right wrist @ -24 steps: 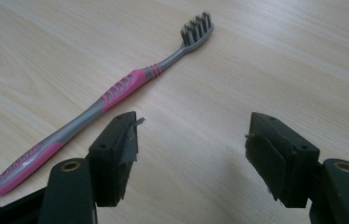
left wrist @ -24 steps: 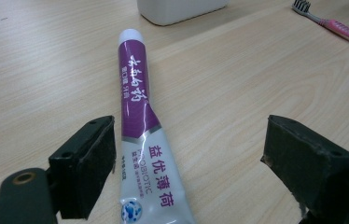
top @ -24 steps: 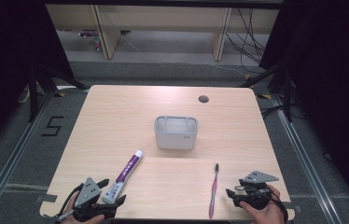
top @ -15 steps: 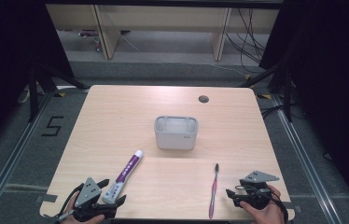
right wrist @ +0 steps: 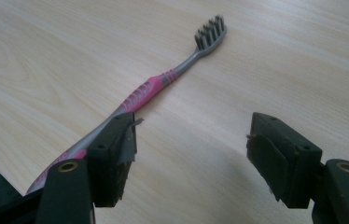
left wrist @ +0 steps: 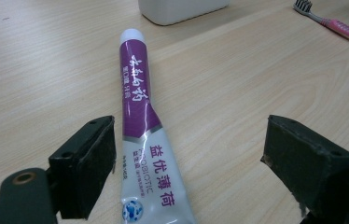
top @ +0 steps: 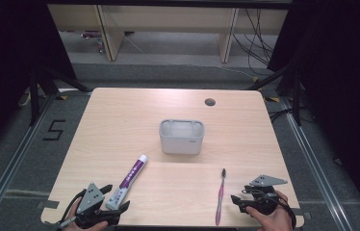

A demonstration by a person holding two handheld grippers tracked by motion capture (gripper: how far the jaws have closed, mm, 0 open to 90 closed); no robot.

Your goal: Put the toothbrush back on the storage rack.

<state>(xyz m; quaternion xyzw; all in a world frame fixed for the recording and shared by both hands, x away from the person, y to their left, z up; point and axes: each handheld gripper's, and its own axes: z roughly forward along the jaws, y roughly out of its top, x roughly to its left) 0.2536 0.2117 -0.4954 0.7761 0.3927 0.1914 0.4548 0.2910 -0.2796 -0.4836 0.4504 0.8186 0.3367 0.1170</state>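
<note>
A pale wooden desk stands on a grey floor with dark space around it, and shelving legs and cables behind. At its near edge the left tool sits low with its jaws spread wide and nothing pressed between them; the purple and white toothpaste tube lies flat between those jaws, its crimped end nearest the tool, closer to the jaw on the left of the left gripper view, and its white cap pointing away toward the grey holder. The right tool also stands open and empty; the pink and grey toothbrush lies just beside it, its handle end passing behind the left-hand jaw in the right gripper view, outside the gap, bristles pointing away
</note>
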